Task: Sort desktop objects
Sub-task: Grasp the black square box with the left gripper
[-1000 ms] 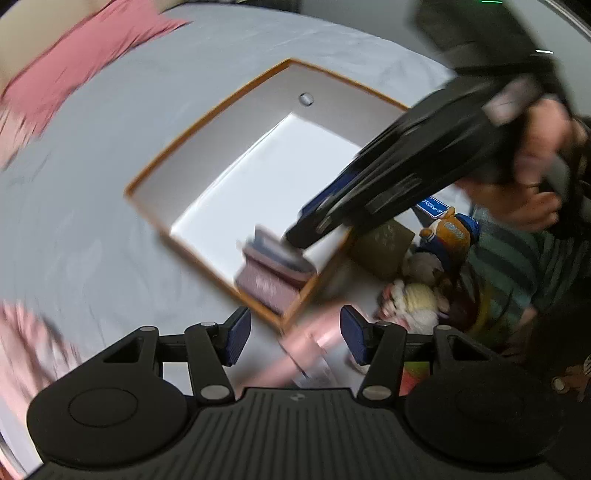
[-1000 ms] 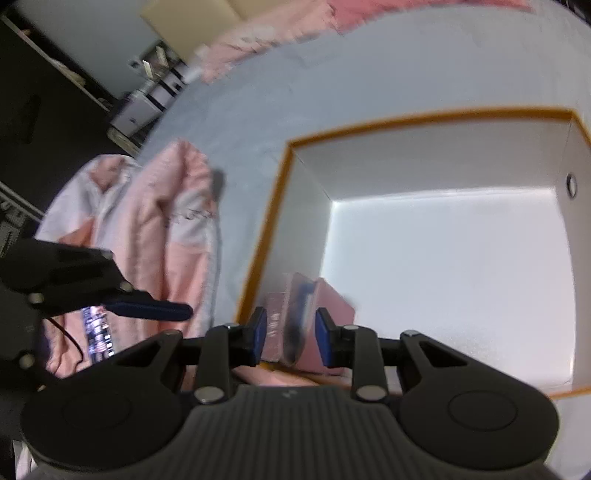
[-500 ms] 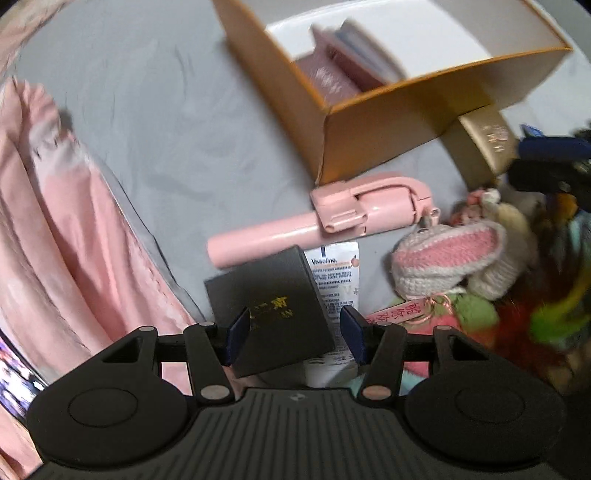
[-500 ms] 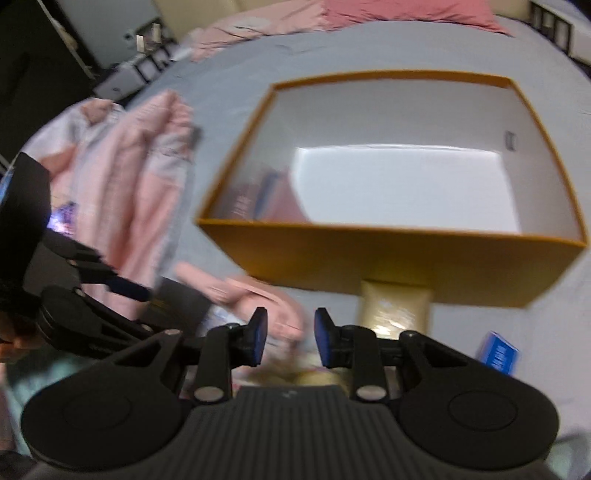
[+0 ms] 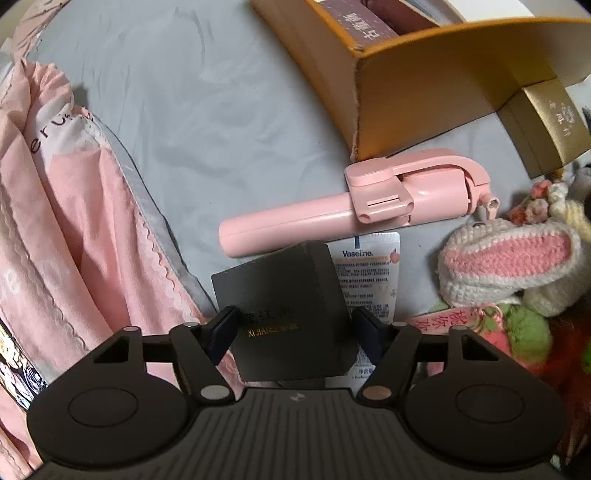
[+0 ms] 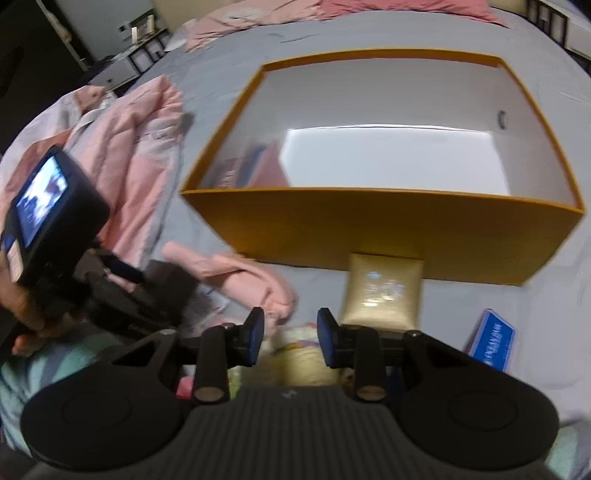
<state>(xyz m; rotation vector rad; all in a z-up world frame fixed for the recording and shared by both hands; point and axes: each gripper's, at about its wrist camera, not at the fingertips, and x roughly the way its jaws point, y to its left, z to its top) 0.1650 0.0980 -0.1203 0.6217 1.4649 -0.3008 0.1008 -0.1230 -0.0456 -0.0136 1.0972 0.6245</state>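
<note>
Progress: the orange box point(image 6: 380, 236) already holds a few books point(image 5: 354, 22), stacked in its near-left corner; most of its white floor is bare. Judge the sort as early. Still outside the box, on the grey bed sheet point(image 5: 221, 103), lie the black box point(image 5: 284, 306), the pink selfie stick point(image 5: 351, 206), the Vaseline tube point(image 5: 373, 273), the gold box point(image 5: 550, 125), the crocheted toy point(image 5: 506, 266) and a blue card point(image 6: 493, 339).

Your left hand-held gripper point(image 5: 295, 334) is wide open, with a finger on either side of the near end of the black box; neither pad visibly touches it. Your right hand-held gripper point(image 6: 290, 338) is partly open and holds nothing; it hangs above the clutter near the gold box.

Clearance: the selfie stick touches the far edge of the black box, and the tube lies partly beneath its right side. The pink blanket point(image 5: 74, 221) crowds the left finger. The near wall of the orange box stands between the clutter and its opening, so you would need to lift items over the rim.
</note>
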